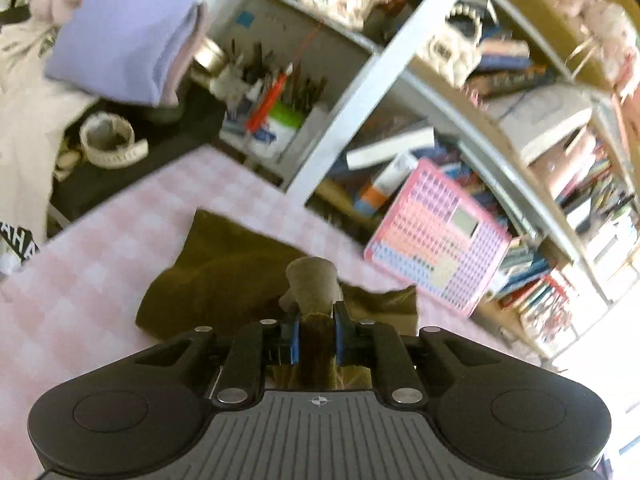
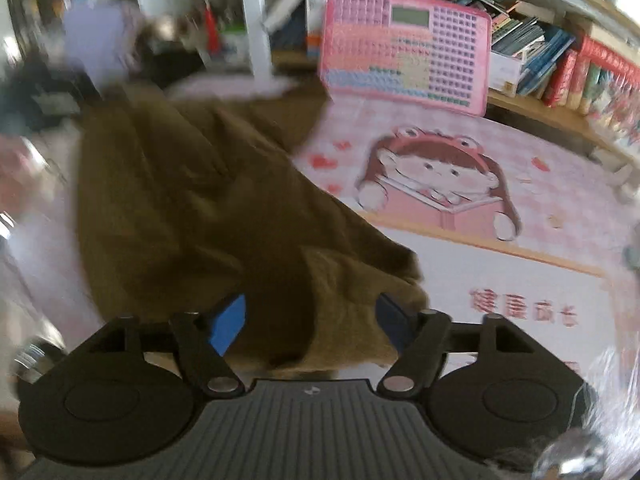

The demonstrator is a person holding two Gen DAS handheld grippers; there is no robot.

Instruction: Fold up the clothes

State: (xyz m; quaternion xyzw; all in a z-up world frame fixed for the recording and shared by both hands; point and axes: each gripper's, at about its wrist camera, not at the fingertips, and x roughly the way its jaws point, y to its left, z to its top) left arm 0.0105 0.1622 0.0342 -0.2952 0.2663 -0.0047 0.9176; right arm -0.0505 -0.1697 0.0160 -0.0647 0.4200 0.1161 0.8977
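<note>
An olive-brown garment (image 1: 224, 276) lies on the pink checked table cover (image 1: 100, 264). My left gripper (image 1: 316, 332) is shut on a bunched edge of this garment, and a tuft of cloth sticks up between the blue pads. In the right wrist view the same garment (image 2: 180, 208) spreads over the left half of the table. My right gripper (image 2: 312, 320) is open, its blue pads (image 2: 228, 320) set wide on either side of a fold of the cloth lying between them.
A pink toy keyboard (image 2: 404, 48) leans against a bookshelf (image 1: 560, 208) at the table's far edge. Folded lilac clothes (image 1: 124, 28) are stacked at the back left. A cartoon girl print (image 2: 440, 184) covers the table's right part.
</note>
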